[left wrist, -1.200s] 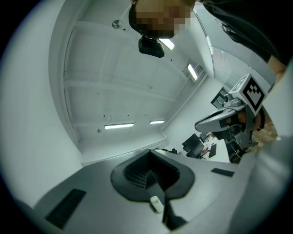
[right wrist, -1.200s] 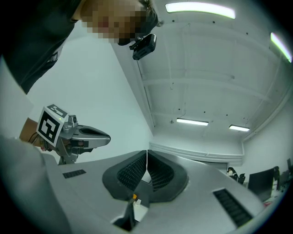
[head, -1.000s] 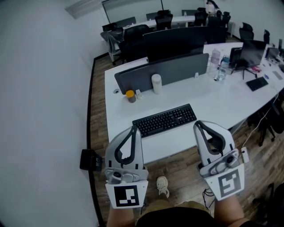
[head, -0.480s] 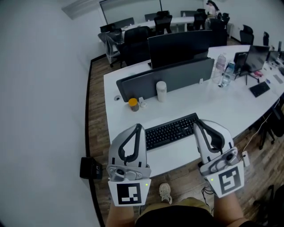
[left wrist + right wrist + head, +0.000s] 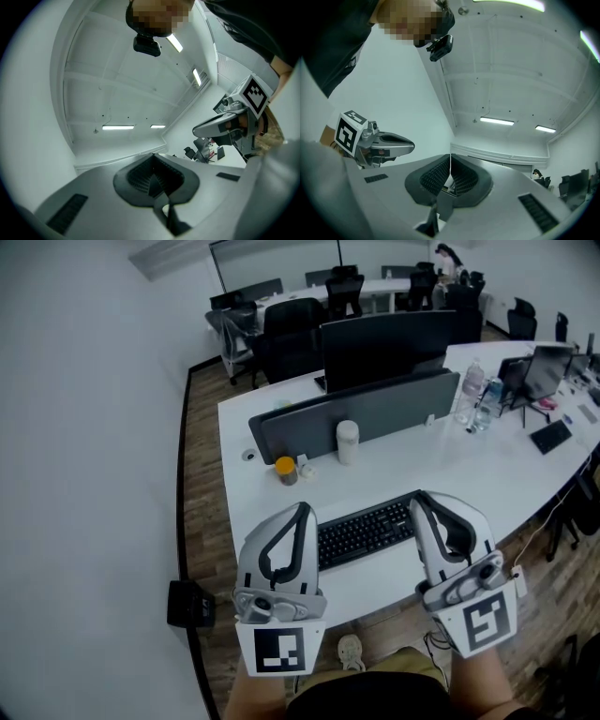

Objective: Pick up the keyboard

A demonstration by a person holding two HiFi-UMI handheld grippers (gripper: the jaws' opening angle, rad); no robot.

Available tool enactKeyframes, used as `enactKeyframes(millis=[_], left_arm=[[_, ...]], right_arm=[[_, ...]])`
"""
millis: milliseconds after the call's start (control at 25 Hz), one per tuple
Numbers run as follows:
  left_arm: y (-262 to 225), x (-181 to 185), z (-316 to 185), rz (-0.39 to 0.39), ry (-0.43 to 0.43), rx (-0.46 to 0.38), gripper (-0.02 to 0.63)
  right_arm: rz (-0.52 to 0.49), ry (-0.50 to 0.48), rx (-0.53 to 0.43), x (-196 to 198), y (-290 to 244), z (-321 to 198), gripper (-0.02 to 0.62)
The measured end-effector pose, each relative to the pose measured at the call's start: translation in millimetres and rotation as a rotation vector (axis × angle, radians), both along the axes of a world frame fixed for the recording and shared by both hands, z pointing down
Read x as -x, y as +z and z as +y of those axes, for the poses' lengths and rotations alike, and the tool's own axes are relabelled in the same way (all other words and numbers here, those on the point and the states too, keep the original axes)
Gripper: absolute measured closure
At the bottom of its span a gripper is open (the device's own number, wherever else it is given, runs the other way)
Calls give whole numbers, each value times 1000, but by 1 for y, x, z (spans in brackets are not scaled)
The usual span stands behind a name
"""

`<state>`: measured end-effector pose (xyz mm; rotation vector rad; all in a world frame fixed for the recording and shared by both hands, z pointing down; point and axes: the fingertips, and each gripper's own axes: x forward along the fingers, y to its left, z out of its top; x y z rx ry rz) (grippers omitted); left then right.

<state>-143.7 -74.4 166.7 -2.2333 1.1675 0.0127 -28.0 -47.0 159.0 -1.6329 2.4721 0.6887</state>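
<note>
Two grippers have both closed in on the desk (image 5: 487, 474) over the last second, moving forward together across the floor gap. Earlier the keyboard (image 5: 367, 530) lay fully exposed ahead of them, while now, in the head view, its left end is covered by the left gripper (image 5: 301, 509) and its right end sits just behind the tip of the right gripper (image 5: 419, 501). The keyboard itself has not been disturbed: it lies flat on the white desk near the front edge, between the two grippers, in front of a small yellow-lidded jar (image 5: 286, 470) and a white cup (image 5: 348, 442). On each gripper the fingers are pressed together with nothing between them, and both gripper views look up at the ceiling lights, not down at the keys, so the tips are tilted upward. This looks like the approach stage, with the two ends of the keyboard lined up as the likely grip points. Before any lift, the fingers would need to spread and the tips drop toward the keyboard's edges.
</note>
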Motion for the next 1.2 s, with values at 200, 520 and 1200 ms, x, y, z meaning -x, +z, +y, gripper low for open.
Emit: enactKeyframes(millis=[200, 520, 1200], left_arm=[[4, 4, -14, 5, 10, 9, 597], [9, 8, -35, 12, 24, 20, 597], [32, -12, -78, 10, -3, 73, 597]], right_arm=[[6, 6, 13, 5, 2, -14, 563], [1, 25, 28, 8, 5, -36, 563], [52, -46, 74, -5, 31, -80, 563]])
